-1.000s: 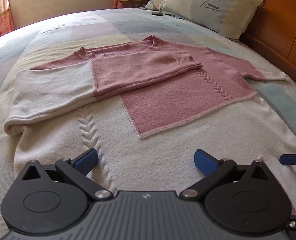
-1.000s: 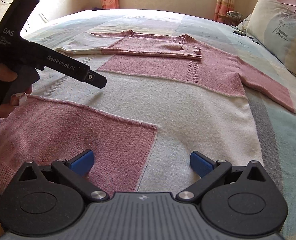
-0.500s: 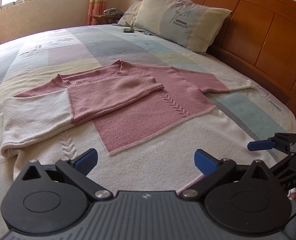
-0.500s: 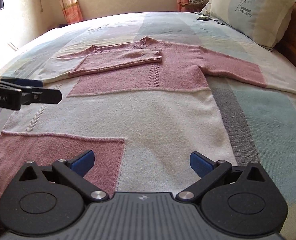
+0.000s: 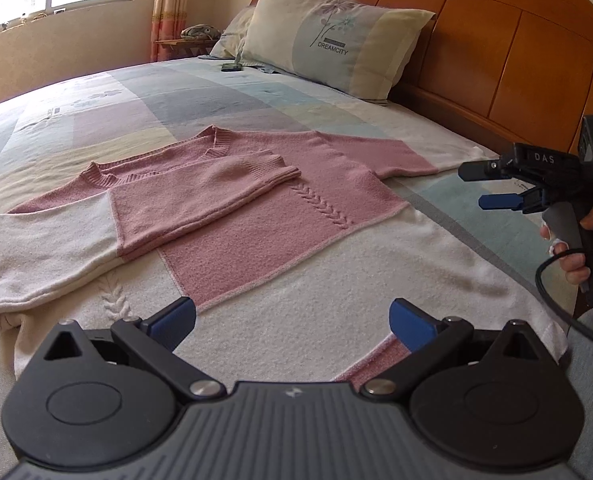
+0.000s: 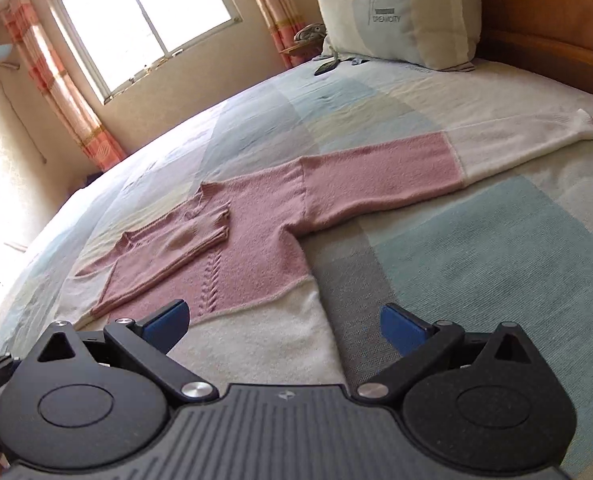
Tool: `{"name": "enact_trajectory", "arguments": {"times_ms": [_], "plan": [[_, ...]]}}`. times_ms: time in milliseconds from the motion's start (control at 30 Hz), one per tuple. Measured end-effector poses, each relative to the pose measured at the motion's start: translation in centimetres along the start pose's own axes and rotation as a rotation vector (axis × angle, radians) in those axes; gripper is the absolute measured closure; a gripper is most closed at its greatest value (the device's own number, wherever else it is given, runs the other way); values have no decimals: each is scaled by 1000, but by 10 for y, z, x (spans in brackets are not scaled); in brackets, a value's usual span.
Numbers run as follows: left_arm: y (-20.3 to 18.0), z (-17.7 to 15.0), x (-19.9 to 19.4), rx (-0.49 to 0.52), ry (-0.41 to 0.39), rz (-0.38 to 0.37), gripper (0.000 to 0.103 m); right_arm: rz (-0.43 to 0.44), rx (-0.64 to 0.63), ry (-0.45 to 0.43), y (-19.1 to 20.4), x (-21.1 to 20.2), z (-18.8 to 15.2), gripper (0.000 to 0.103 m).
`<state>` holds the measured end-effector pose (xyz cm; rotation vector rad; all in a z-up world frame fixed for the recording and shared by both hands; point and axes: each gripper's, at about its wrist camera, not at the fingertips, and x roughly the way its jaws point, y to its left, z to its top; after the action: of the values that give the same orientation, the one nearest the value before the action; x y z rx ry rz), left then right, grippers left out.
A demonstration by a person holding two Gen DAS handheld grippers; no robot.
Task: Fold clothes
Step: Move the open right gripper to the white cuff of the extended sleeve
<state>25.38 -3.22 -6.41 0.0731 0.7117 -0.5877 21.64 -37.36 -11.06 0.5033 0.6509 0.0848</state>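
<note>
Since both claws, left (image 5: 292, 318) and right (image 6: 282, 322), have swung headboardward, empty and agape, the sweater's (image 6: 256, 248) outstretched sleeve (image 6: 436, 164) comes next.

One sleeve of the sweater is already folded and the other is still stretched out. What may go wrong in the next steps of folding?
1. The folded sleeve lies loosely on the sweater; tugging the body may slide it open.
2. The outstretched sleeve reaches far toward the headboard, so the open right gripper might catch the bedspread beneath it.
3. The cable hanging near the hem may snag the knit.
</note>
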Motion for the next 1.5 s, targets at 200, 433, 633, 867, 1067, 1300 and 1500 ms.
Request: {"name": "enact_trajectory", "arguments": {"times_ms": [200, 433, 633, 867, 1067, 1300, 1500], "plan": [[-3, 0, 2, -6, -3, -6, 1, -19, 202, -95, -86, 21, 48, 0], [-30, -1, -3, 80, 36, -81, 1, -96, 283, -170, -145, 41, 82, 0], [-54, 6, -19, 181, 1, -148, 1, -68, 327, -243, -180, 55, 89, 0], [-47, 1, -7, 155, 17, -147, 1, -90, 255, -264, -190, 75, 106, 0], [-43, -3, 1, 130, 20, -175, 1, -62, 250, -318, -202, 85, 114, 0], [-38, -7, 11, 112, 38, -167, 1, -96, 239, -335, -205, 108, 135, 0], [-33, -8, 16, 78, 42, -174, 1, -87, 261, -339, -203, 109, 139, 0]]}}
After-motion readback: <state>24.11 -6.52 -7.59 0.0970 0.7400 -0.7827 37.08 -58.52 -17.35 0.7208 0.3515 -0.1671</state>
